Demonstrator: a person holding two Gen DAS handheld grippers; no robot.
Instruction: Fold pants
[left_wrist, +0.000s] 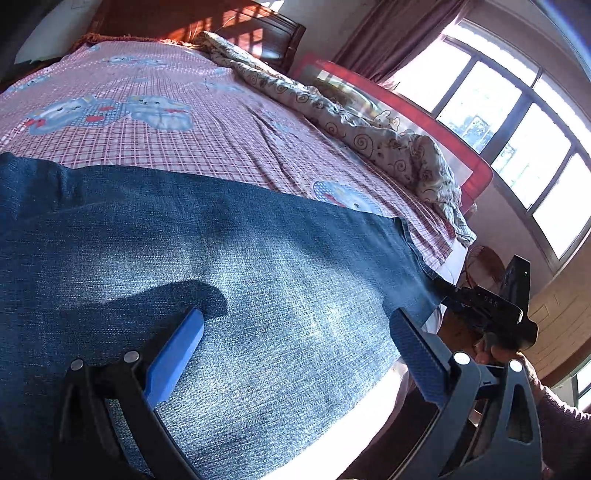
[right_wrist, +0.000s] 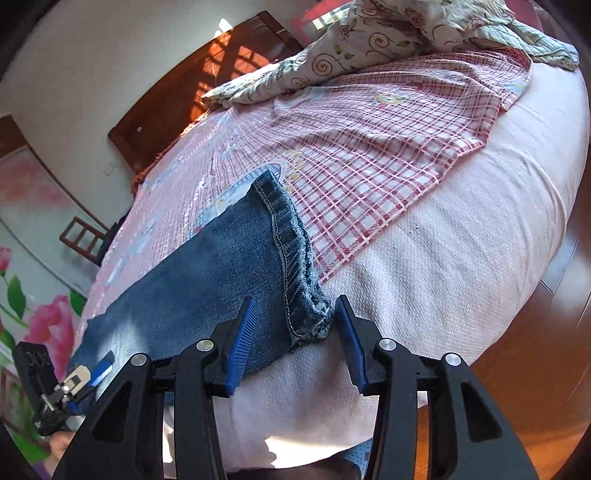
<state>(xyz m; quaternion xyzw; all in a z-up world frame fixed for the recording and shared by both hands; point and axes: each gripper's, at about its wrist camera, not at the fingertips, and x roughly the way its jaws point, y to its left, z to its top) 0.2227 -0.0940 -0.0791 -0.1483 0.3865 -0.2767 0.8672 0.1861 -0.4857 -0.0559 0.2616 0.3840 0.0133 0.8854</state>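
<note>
From my left wrist, one pair of jeans (left_wrist: 207, 258) lies flat across the near edge of the bed (left_wrist: 155, 92), on a pink checked sheet (left_wrist: 221, 140). My left gripper (left_wrist: 295, 332) hangs over the denim with its two blue fingers spread wide, holding nothing. At the right, my right gripper (left_wrist: 443, 288) sits at the jeans' hem; white letters on its black body are too blurred to read. One rumpled quilt (left_wrist: 369, 136) runs along the far side.

From my right wrist, my right gripper's fingers (right_wrist: 240, 339) stand apart, either side of the hem corner (right_wrist: 306, 314), not clamped. My left gripper shows at lower left.
</note>
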